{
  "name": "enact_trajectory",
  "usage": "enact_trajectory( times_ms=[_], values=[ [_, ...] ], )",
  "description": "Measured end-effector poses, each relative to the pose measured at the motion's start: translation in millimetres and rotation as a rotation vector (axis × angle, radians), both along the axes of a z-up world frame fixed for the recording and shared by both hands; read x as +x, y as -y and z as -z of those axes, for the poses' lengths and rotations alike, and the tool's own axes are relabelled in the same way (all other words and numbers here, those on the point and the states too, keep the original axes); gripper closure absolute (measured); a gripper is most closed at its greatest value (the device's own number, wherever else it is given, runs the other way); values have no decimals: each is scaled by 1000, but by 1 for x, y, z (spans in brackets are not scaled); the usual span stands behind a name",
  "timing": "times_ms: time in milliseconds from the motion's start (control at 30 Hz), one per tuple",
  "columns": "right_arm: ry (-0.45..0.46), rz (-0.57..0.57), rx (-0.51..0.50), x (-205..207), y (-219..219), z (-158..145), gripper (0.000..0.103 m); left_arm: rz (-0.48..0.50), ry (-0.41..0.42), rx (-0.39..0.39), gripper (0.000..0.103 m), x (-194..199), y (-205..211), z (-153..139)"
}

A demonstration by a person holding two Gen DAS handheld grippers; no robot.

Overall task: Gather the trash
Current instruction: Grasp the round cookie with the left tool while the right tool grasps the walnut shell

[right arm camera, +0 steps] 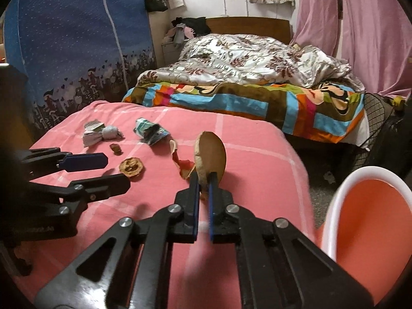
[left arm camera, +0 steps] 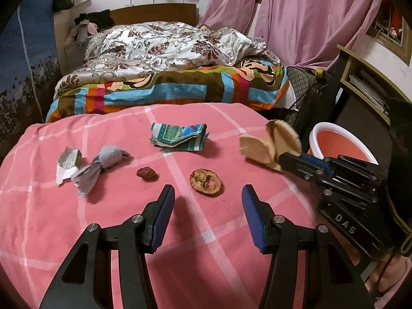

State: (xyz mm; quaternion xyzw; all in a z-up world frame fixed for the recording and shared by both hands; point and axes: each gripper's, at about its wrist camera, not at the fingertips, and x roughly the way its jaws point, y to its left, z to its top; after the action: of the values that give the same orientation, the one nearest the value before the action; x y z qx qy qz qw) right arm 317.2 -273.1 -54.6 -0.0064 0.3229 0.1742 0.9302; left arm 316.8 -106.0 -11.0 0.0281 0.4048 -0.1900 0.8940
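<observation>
Basically, biggest risk sits at the white-rimmed orange plastic bin (right arm camera: 370, 221), off the right edge of the pink checked cloth table (left arm camera: 128, 231). The bin is beside the table rather than on it, so any carry has to clear the table edge; let go early and the load lands on the floor.

Right gripper (right arm camera: 204, 177) is clamped on the tan curled fruit peel (right arm camera: 211, 154), pinching only its lower edge. Peel stands tall above the jaws and looks stiff but thin. With a small bite and a long lever, a quick swing could pivot it out. An orange-red peel scrap (right arm camera: 184, 166) hangs off its left side and may drop separately.

Left gripper (left arm camera: 207, 198) is apart, nothing between the fingers, hovering over the cloth near the round dried brown fruit slice (left arm camera: 206, 181). The slice lies flat; pads could skid over it or pinch cloth and drag the rest.

Still on the cloth: folded green-blue printed wrapper (left arm camera: 179, 137), twisted grey-white paper wad (left arm camera: 103, 162), small dark red-brown dried lump (left arm camera: 146, 173). Lump is tiny, easy to flick away.
</observation>
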Motion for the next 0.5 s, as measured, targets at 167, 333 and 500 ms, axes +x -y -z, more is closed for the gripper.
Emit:
enact_trajectory(
  times_ms=[167, 333, 500],
  values=[
    [23, 43, 8, -5, 15, -5, 103, 8, -26, -5, 55, 9, 3, 6],
    [24, 47, 17, -7, 23, -4, 103, -1, -33, -8, 66, 17, 9, 6],
    [36, 45, 16, -11, 25, -5, 103, -25, -18, 39, 78, 15, 12, 7]
  ],
)
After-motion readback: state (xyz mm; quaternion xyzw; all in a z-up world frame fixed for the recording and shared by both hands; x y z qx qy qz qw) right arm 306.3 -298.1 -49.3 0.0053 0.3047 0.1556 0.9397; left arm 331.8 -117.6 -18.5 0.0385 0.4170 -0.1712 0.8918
